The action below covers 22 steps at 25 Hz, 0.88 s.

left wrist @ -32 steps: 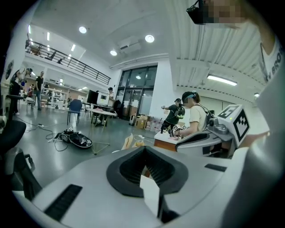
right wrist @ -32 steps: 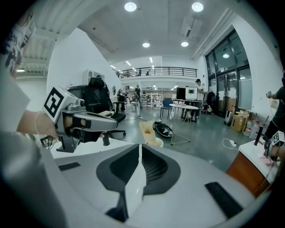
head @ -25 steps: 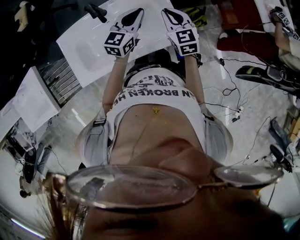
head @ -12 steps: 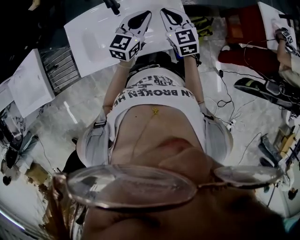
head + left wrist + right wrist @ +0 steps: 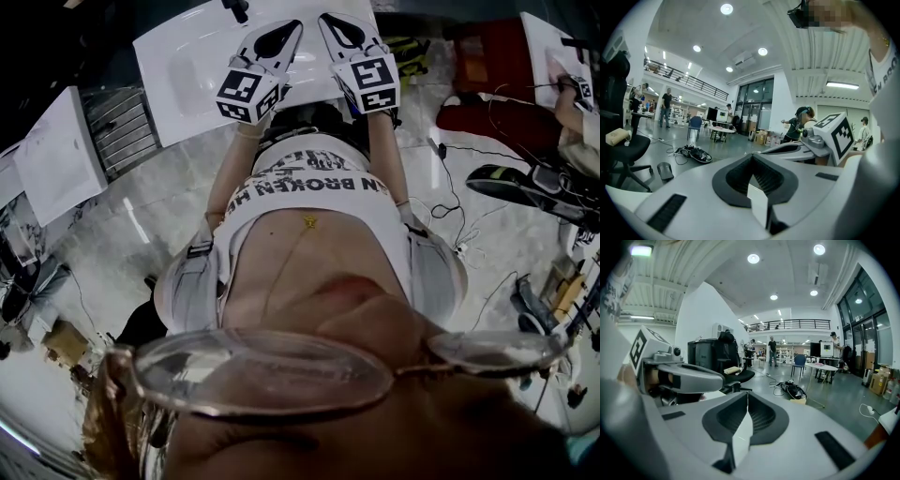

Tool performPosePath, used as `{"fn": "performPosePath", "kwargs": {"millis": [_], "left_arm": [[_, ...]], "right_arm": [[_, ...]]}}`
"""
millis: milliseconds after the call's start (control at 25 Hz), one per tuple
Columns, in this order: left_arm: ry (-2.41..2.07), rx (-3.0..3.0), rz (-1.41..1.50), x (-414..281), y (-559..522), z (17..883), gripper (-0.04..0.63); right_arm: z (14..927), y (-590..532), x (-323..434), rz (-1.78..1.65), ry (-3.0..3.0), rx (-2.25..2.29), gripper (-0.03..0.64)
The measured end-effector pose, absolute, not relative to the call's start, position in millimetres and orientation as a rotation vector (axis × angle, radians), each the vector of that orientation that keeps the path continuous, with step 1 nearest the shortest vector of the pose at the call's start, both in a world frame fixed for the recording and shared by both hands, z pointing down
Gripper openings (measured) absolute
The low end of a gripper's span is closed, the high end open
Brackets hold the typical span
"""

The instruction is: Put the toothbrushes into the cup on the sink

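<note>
1. My left tool (image 5: 292, 26) was clenched, its jaws pressed together with nothing between them.
2. My right tool (image 5: 330, 21) was clenched too, and also empty.
3. I held both side by side, near each other but apart, reaching over the white sink (image 5: 178, 84) from its near edge.
4. The black tap (image 5: 234, 9) stood toward the sink's far edge, left of the left tool's tip.
5. Both tools pointed almost level, out across the room.
</note>
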<state>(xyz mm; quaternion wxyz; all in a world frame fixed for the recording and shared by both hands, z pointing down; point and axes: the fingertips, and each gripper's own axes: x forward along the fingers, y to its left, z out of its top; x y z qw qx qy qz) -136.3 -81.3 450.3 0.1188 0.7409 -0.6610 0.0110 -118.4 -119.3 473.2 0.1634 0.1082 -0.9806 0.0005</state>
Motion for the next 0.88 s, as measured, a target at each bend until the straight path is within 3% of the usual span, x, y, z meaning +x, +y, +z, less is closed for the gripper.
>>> {"fn": "performPosePath", "kwargs": {"millis": [880], "left_arm": [[-1.896, 2.195, 0.062, -135.3, -81.7, 450.4, 0.014]], "right_arm": [[469.0, -120.6, -114.8, -0.023, -2.775, 0.343, 0.028]]}}
